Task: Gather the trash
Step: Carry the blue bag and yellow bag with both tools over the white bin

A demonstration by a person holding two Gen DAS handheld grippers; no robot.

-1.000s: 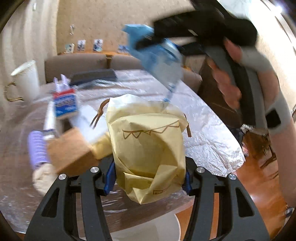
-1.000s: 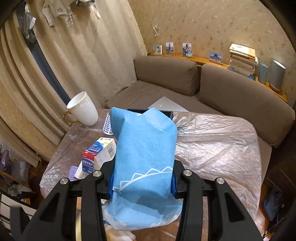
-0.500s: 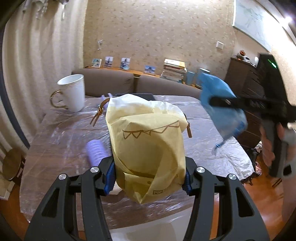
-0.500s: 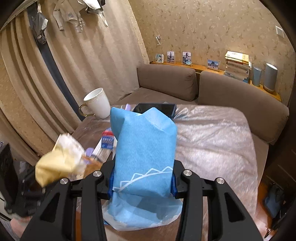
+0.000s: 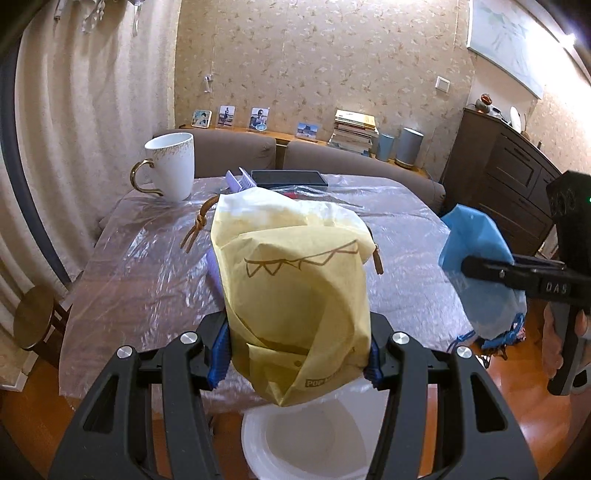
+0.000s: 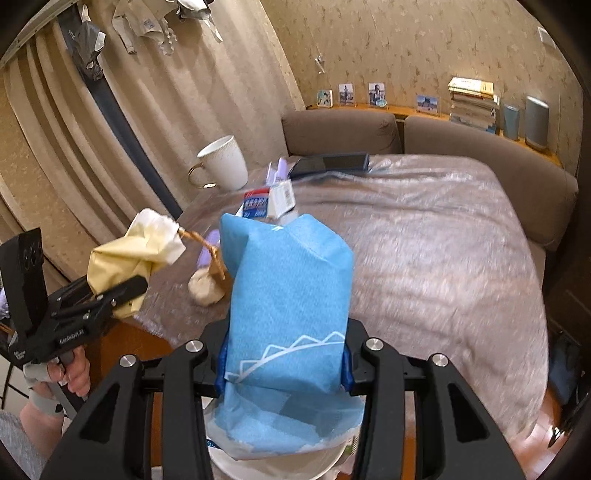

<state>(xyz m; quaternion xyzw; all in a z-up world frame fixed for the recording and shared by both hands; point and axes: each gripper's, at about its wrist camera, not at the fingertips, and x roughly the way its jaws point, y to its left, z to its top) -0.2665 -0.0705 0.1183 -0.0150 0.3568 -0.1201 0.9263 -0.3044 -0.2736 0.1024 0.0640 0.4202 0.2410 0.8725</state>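
Gripping a yellow bag [image 5: 295, 295], left gripper [image 5: 295, 354]; right gripper [image 6: 284, 365] clamps blue bag [image 6: 288, 295].

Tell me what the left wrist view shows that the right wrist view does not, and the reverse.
Only the left wrist view shows the dark wooden cabinet and the wall picture. Only the right wrist view shows the small carton, the pale lump on the table and the clothes hanging above the curtain. Both show the yellow bag in the left gripper, the blue bag in the right gripper, the white mug and the plastic-covered table.
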